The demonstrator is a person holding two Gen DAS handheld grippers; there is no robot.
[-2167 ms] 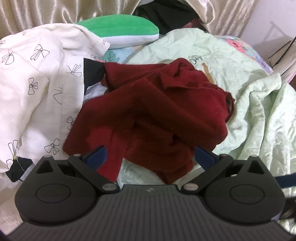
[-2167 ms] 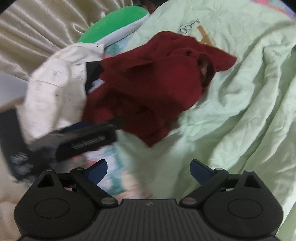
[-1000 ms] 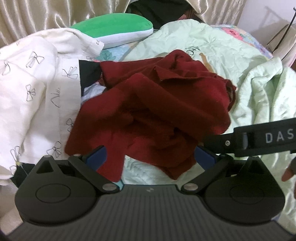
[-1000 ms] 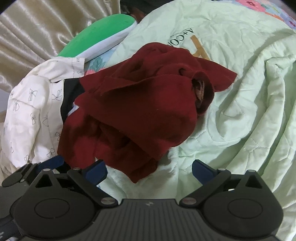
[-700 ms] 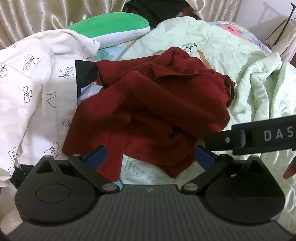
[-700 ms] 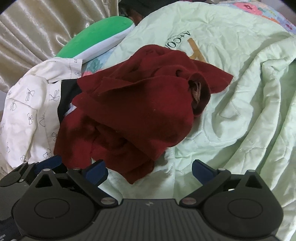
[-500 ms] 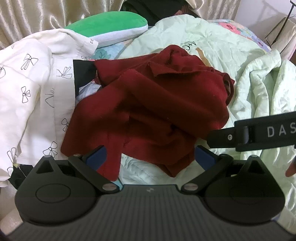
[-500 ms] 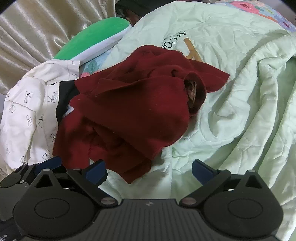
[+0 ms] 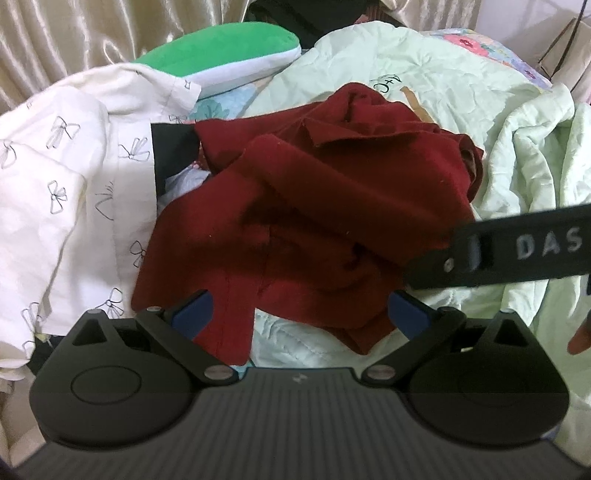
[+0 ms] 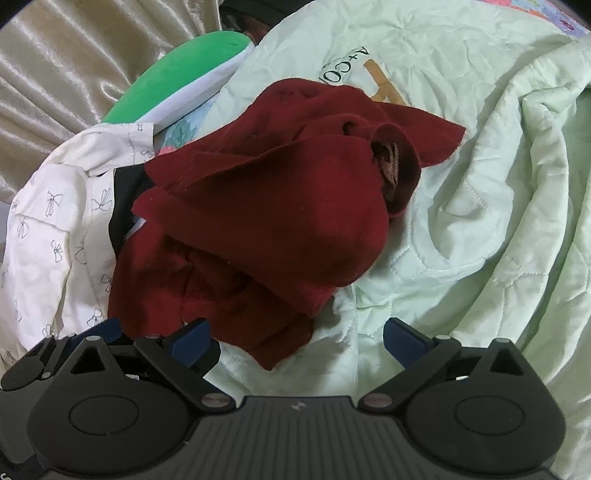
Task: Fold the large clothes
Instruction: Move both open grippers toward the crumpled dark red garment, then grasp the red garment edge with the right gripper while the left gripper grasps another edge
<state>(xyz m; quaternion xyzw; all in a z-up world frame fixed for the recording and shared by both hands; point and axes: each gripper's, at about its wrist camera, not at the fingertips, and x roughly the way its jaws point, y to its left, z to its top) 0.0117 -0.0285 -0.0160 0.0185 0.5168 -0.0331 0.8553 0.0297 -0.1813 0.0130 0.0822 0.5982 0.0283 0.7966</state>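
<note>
A crumpled dark red garment [image 9: 317,218] lies heaped on a pale green quilt [image 9: 443,92], which covers the bed in front of me. My left gripper [image 9: 301,314] hangs just short of the garment's near hem, its blue-tipped jaws spread wide with nothing between them but cloth lying below. My right gripper [image 10: 297,338] hovers over the same heap from the other side, jaws likewise parted and empty; in the left wrist view its black body, lettered "DAS", crosses the right edge of the frame. To the left of the red garment lies a white garment printed with small black bows [image 9: 62,177], with a strip of black fabric [image 9: 171,147] showing between the two. A green and white cushion [image 9: 229,55] rests behind them against a beige satin curtain [image 9: 74,33]. In the right wrist view a fold of the red garment [image 10: 280,221] opens to show a brownish lining.
</note>
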